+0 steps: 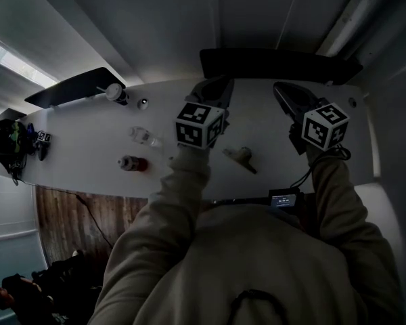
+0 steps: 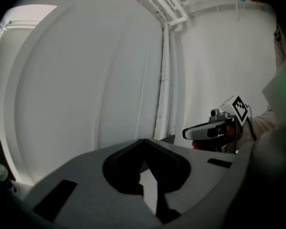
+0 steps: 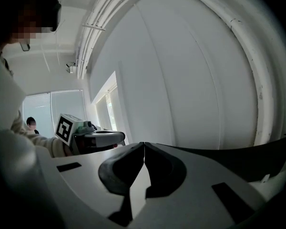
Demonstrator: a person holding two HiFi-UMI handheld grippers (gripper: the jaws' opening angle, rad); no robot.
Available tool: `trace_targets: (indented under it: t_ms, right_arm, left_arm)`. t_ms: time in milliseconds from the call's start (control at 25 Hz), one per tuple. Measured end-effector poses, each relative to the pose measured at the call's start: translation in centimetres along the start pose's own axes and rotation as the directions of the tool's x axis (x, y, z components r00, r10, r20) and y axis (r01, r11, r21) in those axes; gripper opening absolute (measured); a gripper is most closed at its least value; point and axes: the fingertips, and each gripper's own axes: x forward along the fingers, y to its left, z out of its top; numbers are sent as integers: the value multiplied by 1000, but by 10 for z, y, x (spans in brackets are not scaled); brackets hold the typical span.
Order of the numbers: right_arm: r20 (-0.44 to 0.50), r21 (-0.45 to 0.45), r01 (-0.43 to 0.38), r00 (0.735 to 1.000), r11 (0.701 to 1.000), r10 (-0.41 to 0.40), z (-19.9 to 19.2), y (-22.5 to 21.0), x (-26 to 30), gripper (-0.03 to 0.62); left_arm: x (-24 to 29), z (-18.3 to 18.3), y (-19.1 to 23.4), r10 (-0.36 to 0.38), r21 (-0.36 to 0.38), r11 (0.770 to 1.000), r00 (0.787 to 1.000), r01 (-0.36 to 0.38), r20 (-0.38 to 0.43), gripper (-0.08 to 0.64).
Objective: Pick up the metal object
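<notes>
The metal object [image 1: 241,156], a small pale piece with a dark stem, lies on the white table [image 1: 88,154] near its front edge, between and below my two grippers. My left gripper [image 1: 221,84] is held above the table, left of the object, its jaws shut and empty [image 2: 144,140]. My right gripper [image 1: 279,89] hovers to the object's right, also shut with nothing in it [image 3: 144,144]. Both point at the white wall, so neither gripper view shows the object. Each gripper view catches the other gripper [image 2: 214,129] [image 3: 93,137] from the side.
A red-capped bottle [image 1: 132,163], a clear piece [image 1: 144,137], a white knob [image 1: 114,91] and a small round thing [image 1: 143,103] lie on the table's left half. Dark gear [image 1: 5,144] sits at its far left end. A black curved edge [image 1: 277,65] borders the table's far side.
</notes>
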Motion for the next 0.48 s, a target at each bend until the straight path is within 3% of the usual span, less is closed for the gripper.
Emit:
trace_targets:
  t_ms: [480]
  right_arm:
    - [-89, 52, -46, 995, 998, 50, -54, 3, 14, 18]
  left_arm:
    - [-9, -51, -5, 15, -38, 999, 996, -19, -89, 3]
